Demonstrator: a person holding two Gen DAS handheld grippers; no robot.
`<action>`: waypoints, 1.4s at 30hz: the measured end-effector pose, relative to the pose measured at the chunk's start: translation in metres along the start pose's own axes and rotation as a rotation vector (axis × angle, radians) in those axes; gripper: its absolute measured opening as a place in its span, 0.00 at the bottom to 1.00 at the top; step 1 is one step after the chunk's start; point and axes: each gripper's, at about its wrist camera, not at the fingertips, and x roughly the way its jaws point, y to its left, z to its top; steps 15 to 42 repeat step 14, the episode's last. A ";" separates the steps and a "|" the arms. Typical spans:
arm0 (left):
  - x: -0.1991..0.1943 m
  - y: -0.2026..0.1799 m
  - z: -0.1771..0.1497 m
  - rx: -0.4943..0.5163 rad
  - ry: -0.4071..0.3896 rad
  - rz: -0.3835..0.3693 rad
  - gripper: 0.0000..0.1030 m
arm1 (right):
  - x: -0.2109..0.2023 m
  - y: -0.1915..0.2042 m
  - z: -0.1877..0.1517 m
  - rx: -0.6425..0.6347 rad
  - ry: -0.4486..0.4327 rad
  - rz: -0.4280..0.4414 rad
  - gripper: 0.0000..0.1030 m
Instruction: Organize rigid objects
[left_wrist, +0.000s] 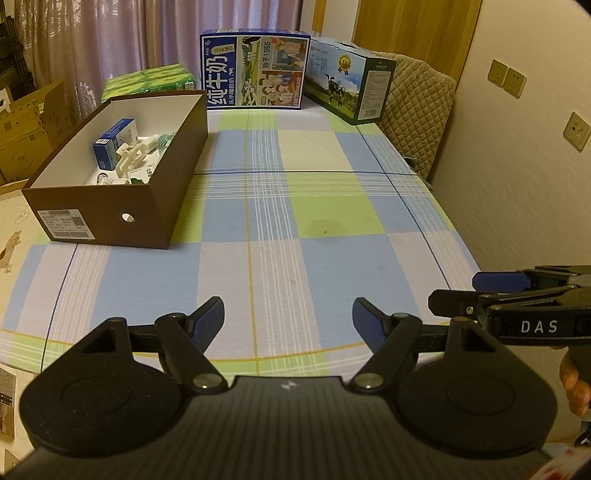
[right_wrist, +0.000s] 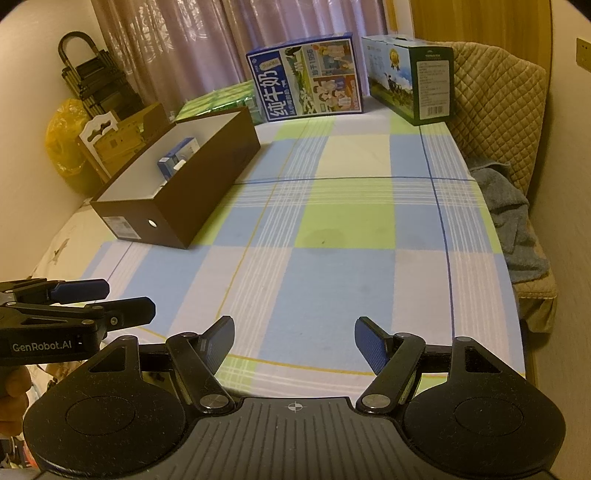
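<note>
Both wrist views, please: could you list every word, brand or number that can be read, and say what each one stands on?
"DAS": on the right gripper, side of its body.
"GenRobot.AI": on the left gripper, side of its body.
"纯牛奶": on the blue milk carton, printed sideways.
"1956": on the same carton.
"纯牛奶": faintly, on the green-edged milk carton.
Too small to read: the sticker on the brown box, the barcode label on the green-edged carton, the small packages inside the box.

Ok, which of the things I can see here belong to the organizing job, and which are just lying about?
Part of the job:
- brown box, open-topped
- blue carton and white plastic pieces already inside it
- left gripper and right gripper, both open and empty

Just lying about:
- two milk cases at the far edge
- green packs
- checked tablecloth
- grey towel
</note>
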 end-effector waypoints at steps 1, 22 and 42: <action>0.000 0.000 0.000 0.000 0.000 0.000 0.72 | 0.000 0.000 0.000 0.000 0.000 0.000 0.67; 0.000 -0.007 0.001 -0.001 0.004 0.011 0.72 | 0.000 -0.005 0.002 0.000 0.006 0.008 0.67; 0.000 -0.007 0.001 -0.001 0.004 0.011 0.72 | 0.000 -0.005 0.002 0.000 0.006 0.008 0.67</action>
